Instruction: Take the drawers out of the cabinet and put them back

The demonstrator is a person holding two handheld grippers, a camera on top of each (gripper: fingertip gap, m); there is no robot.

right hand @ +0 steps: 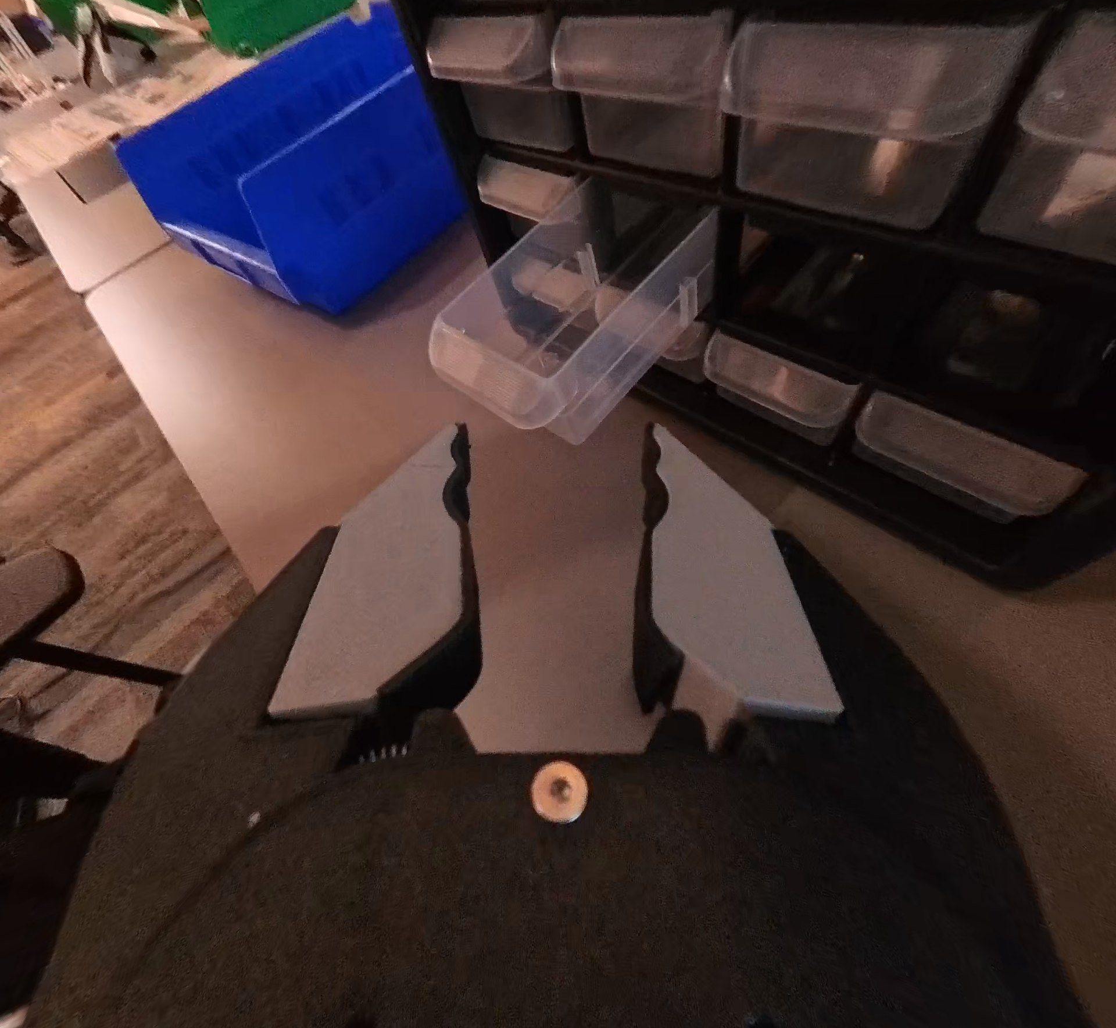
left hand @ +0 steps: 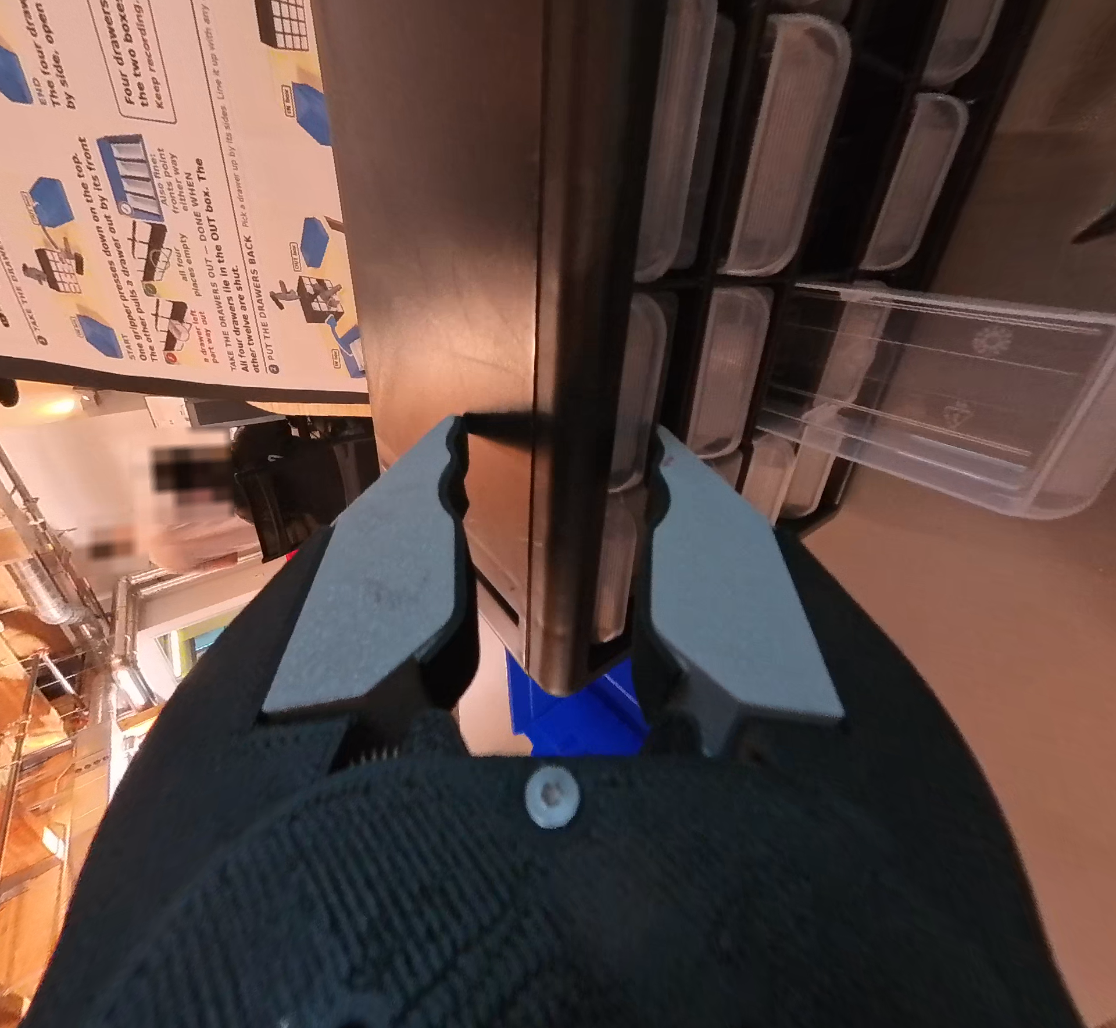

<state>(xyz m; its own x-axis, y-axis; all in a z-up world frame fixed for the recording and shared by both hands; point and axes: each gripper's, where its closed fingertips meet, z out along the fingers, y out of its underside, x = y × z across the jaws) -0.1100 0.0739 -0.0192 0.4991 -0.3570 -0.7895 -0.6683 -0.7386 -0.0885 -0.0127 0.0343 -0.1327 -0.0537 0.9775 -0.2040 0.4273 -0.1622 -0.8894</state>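
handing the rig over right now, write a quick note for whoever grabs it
Left gripper: open, straddling the front top edge of the cabinet, bracing it.
Right gripper: open, empty, just short of the pulled-out drawer.
That clear drawer hangs most of the way out of its slot, tipped downward, front end nearest the gripper. Some slots beside it look empty; the other drawers in view are shut.
Blue box sits on the table left of the cabinet.
Left to do: grip this drawer's front, draw it fully out, place it in the box; later return the drawers.
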